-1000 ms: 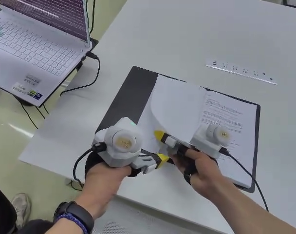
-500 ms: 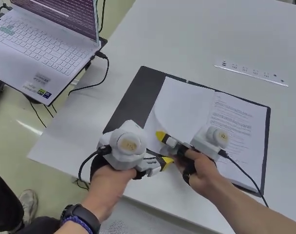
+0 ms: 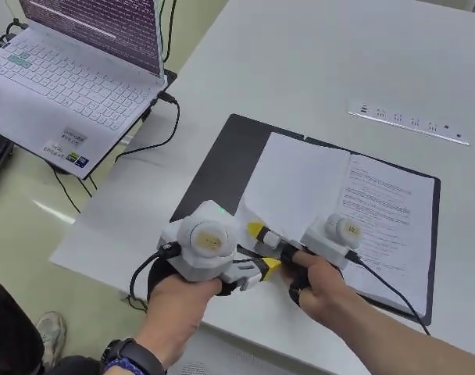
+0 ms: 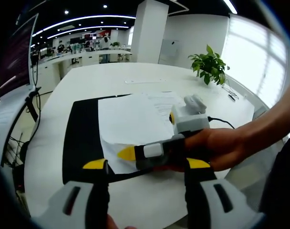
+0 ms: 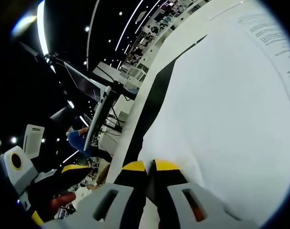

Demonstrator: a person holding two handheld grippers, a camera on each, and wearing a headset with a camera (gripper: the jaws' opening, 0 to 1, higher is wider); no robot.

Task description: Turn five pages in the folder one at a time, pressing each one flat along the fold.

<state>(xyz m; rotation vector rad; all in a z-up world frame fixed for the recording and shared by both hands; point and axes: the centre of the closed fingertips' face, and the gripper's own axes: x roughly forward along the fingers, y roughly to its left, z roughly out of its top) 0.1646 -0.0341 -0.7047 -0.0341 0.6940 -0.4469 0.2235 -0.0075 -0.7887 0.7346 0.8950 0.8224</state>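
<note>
Lower-left corner of the page (image 3: 296, 183) is pinched in the right gripper (image 5: 150, 166), jaws narrowed onto the sheet. The page is held curled above the open folder (image 3: 222, 164), which lies mid-table (image 3: 316, 55). The left gripper (image 4: 146, 164) is held wide with nothing gripped, just at 8 o'clock of it. Laptop (image 3: 73, 86) sits at 10 o'clock, power strip (image 3: 409, 123) at 1 o'clock.
</note>
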